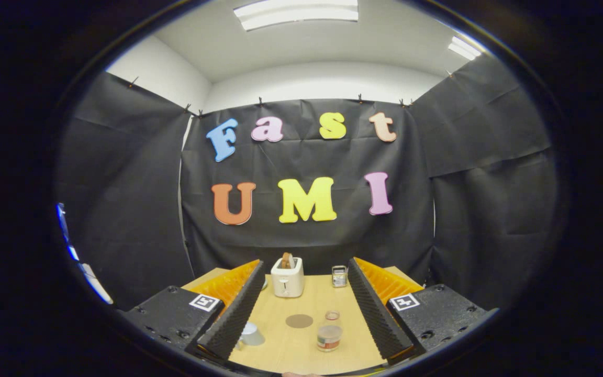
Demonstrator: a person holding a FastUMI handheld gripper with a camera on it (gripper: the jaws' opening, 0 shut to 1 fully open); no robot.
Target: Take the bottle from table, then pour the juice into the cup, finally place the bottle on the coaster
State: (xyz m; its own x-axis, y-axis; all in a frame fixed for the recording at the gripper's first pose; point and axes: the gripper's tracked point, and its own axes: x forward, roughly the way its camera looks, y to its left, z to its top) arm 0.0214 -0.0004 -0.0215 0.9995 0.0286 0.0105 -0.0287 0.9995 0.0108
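A small clear bottle [329, 331] with juice in its lower part and no cap stands upright on the wooden table [312, 303], between my fingers and nearer the right one. A round brown coaster [299, 321] lies flat just left of it and a little further off. A pale cup [249, 334] stands beside the left finger [233, 309], partly hidden by it. My gripper [306, 269] is open above the table, its ribbed black pads wide apart, holding nothing.
A white toaster [287, 280] with bread in its slot stands at the back of the table. A small metal grater [339, 276] stands to its right. Black cloth walls close the booth behind and at both sides.
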